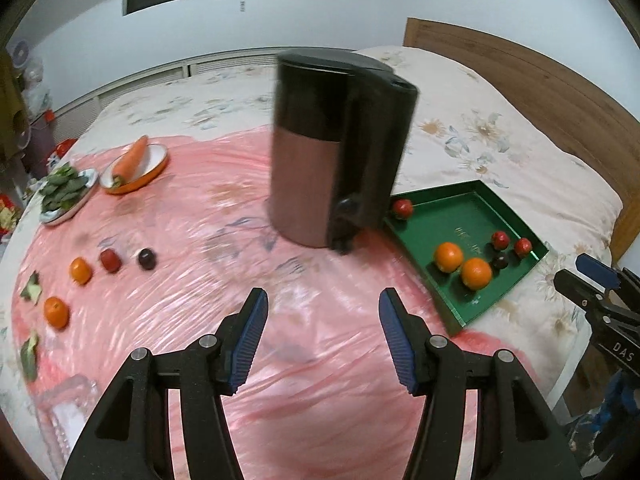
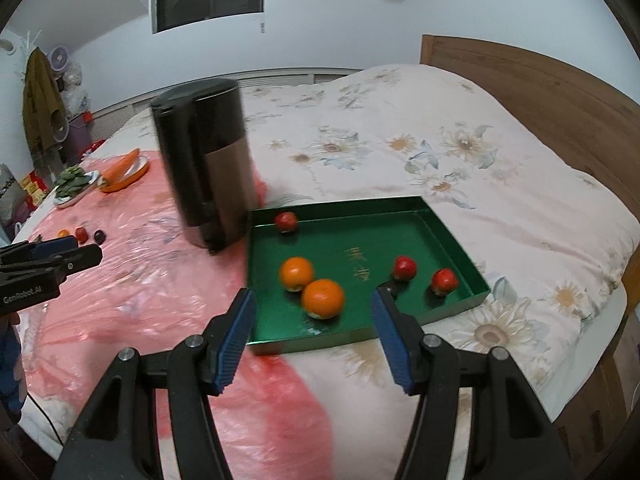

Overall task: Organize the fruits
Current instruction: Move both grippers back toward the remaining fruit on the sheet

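Observation:
A green tray (image 2: 340, 205) lies on the bed with two oranges (image 2: 296, 273) (image 2: 323, 298) and three red fruits (image 2: 286, 222) (image 2: 405, 268) (image 2: 444, 280) in it. The left wrist view also shows a dark plum (image 1: 500, 260) in the tray (image 1: 472, 208). On the pink sheet at the left lie two oranges (image 1: 80, 270) (image 1: 56, 312), a red fruit (image 1: 110, 260) and a dark plum (image 1: 147, 258). My left gripper (image 1: 324, 308) hangs open and empty over the pink sheet. My right gripper (image 2: 313, 291) is open and empty above the tray's near edge.
A tall black and metal kettle (image 1: 336, 148) stands between the loose fruits and the tray. A carrot (image 1: 130, 158) lies on an orange-rimmed plate, with a plate of greens (image 1: 64, 190) beside it. A wooden headboard (image 2: 540, 88) bounds the bed on the right.

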Tool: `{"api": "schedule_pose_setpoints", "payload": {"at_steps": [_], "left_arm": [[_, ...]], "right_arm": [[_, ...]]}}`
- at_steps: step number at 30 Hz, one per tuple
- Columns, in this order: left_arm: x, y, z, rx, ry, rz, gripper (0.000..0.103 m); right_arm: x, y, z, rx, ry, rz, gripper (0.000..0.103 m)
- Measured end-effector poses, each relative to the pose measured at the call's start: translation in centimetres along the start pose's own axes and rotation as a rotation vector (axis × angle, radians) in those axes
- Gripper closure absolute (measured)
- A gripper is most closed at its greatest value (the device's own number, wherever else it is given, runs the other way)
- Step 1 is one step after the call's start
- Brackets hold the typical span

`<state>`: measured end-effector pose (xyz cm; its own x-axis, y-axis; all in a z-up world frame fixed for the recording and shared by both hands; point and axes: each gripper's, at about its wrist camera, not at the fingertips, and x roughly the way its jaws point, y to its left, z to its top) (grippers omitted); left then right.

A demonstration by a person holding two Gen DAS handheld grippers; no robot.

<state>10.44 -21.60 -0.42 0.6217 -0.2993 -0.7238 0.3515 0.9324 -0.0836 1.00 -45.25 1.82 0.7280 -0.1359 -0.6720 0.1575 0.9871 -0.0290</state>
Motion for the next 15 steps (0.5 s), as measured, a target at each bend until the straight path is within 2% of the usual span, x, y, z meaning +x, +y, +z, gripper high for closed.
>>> {"api": "schedule_pose_setpoints", "payload": {"at_steps": [15], "left_arm": [[-3.8,8.1,-4.3,-0.077,-0.013,0.067,0.051]], "right_arm": [[-0.9,9.0,-0.9,-0.095,0.033,0.117,0.000]]}}
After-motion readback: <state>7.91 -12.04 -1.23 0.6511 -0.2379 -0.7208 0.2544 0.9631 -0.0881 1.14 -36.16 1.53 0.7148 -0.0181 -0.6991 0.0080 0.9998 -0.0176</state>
